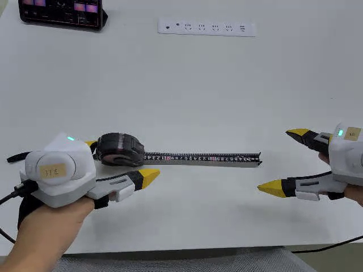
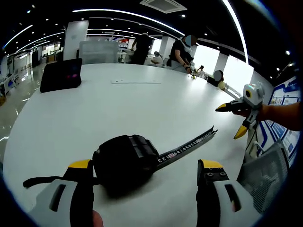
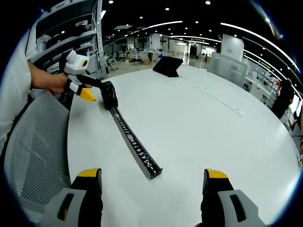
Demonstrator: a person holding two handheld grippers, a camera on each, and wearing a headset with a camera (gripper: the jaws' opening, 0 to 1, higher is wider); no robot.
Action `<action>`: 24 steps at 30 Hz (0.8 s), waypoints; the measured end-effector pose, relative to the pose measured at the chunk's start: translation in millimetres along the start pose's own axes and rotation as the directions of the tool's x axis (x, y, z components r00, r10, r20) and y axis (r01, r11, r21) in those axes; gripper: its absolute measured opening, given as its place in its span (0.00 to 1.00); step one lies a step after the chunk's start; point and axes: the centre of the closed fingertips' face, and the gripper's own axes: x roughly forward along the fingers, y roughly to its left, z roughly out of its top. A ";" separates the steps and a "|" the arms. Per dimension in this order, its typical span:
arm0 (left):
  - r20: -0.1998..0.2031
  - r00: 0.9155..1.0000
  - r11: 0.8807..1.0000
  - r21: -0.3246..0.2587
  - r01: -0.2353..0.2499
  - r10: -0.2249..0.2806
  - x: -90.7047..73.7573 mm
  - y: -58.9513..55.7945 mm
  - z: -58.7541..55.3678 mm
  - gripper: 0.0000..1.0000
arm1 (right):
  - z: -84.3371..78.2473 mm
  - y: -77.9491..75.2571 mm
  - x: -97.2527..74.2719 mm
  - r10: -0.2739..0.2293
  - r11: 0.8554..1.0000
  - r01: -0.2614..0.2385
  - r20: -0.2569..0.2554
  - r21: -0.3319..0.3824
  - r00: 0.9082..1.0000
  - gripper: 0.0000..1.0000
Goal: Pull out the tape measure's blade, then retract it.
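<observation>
In the head view, a hand [image 1: 42, 226] holds the left gripper [image 1: 119, 160] low on the left, pointing to the right. Its jaws are wide apart and hold nothing. The tape [image 1: 119, 149] lies on the white table [image 1: 198, 85] between them. The near jaw is a little apart from the tape. The tape is black and round. Its blade [image 1: 204, 158] is pulled out and lies flat, running to the right. The right gripper [image 1: 283, 160] comes in from the right and points left. Its jaws are wide apart too, and they grip nothing. The blade's end is near it but not touching. A white strip [image 1: 206, 26] lies at the far side.

In the left gripper view, the tape [image 2: 124, 158] sits between the two jaws, close to one and apart from the other. The blade [image 2: 187, 147] runs away toward the right gripper [image 2: 231, 121].

In the right gripper view, the blade [image 3: 132, 139] has small numbers on it. Its end lies just ahead of the two jaws, about midway between them. The tape [image 3: 108, 94] is far off, at the left gripper [image 3: 97, 90]. A grey chair [image 3: 33, 156] is beside the table.
</observation>
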 end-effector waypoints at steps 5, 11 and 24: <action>0.030 0.999 0.997 -0.070 -0.030 0.032 3.5 3.5 2.9 0.85 | -0.4 -4.1 4.1 0.024 0.999 -0.024 -0.014 -0.024 1.000 0.82; 0.037 0.996 0.991 -0.109 -0.076 0.081 7.2 7.7 1.7 0.81 | -1.8 -9.7 10.3 0.056 0.997 -0.059 -0.043 -0.059 0.998 0.75; 0.030 0.986 0.977 -0.141 -0.161 0.167 13.1 17.2 -1.6 0.73 | -7.1 -18.0 21.4 0.100 0.988 -0.112 -0.103 -0.110 0.990 0.67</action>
